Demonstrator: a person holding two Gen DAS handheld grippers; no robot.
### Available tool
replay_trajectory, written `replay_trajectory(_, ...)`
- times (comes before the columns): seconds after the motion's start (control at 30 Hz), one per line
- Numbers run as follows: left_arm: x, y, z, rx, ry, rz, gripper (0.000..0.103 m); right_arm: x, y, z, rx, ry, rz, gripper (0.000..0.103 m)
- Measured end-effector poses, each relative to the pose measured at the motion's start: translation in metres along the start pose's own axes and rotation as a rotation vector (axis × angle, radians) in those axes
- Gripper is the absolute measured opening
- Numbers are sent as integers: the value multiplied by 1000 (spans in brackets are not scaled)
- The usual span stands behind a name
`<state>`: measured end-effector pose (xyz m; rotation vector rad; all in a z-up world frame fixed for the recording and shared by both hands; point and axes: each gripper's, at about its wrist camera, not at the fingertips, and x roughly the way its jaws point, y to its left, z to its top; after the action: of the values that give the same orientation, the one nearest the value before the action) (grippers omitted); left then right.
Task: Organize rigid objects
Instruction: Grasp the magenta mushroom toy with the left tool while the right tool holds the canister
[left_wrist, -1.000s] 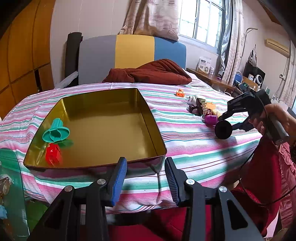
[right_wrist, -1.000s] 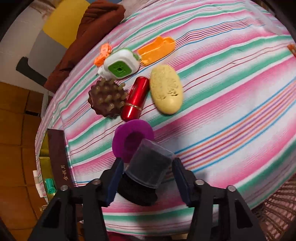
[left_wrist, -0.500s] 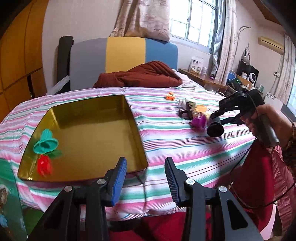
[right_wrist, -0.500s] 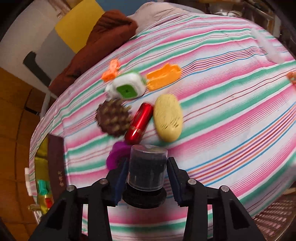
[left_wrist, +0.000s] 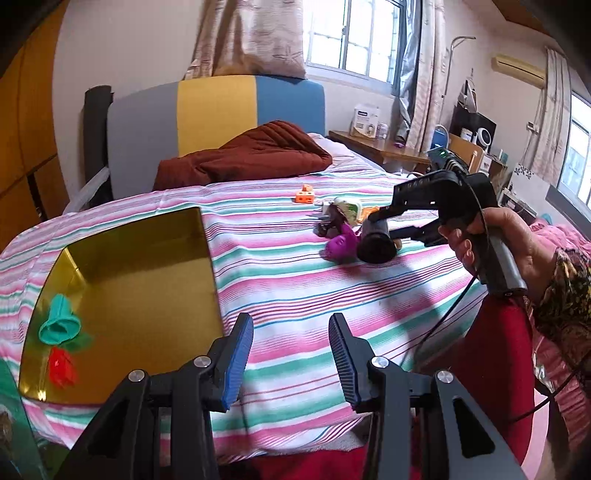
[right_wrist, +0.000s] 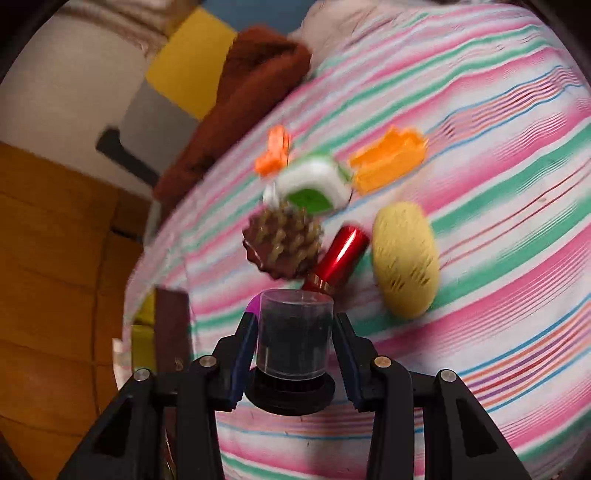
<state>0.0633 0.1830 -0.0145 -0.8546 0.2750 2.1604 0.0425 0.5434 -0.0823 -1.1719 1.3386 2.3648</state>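
My right gripper (right_wrist: 295, 332) is shut on a black brush with a clear cap (right_wrist: 293, 339) and holds it above the striped bed; it also shows in the left wrist view (left_wrist: 391, 225) with the brush (left_wrist: 375, 242). Beyond it lie a purple piece (left_wrist: 341, 245), a brown spiky brush (right_wrist: 282, 243), a red tube (right_wrist: 338, 260), a yellow sponge (right_wrist: 404, 260), a white-green box (right_wrist: 314, 186) and orange pieces (right_wrist: 388, 160). My left gripper (left_wrist: 291, 358) is open and empty near the gold tray (left_wrist: 147, 280), which holds a teal piece (left_wrist: 59, 325) and a red piece (left_wrist: 61, 367).
A brown blanket (left_wrist: 243, 157) lies at the head of the bed against a grey, yellow and blue headboard (left_wrist: 218, 110). A small orange block (left_wrist: 304, 194) sits apart on the sheet. A bedside table (left_wrist: 376, 146) stands at the right. The tray's edge shows in the right wrist view (right_wrist: 171, 332).
My right gripper has lifted the black brush up off the bed and tilted it. My left gripper has swung to the right, so the tray now sits further left in its view.
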Motion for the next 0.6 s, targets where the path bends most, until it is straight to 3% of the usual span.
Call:
replay_trajectory(0.1,10,-5,7,1,11,-5,43,-16,2,1,-5,-106,-11,42)
replay_trajectory(0.2,21,-11,10,-3,28,-18,43,-24,7,0,-20,-155,-108,42)
replay_trajectory(0.4,40,-19,20,-9,64,-21,43,-15,29,2,-122,-114,-216,42)
replay_trajectory(0.5,47,-21,25,-16,74,-19,43,1,32,2,-161,-61,-223,43)
replay_trajectory(0.6,54,-23,29,-23,87,-15,43,8,33,3,-190,-68,-223,44)
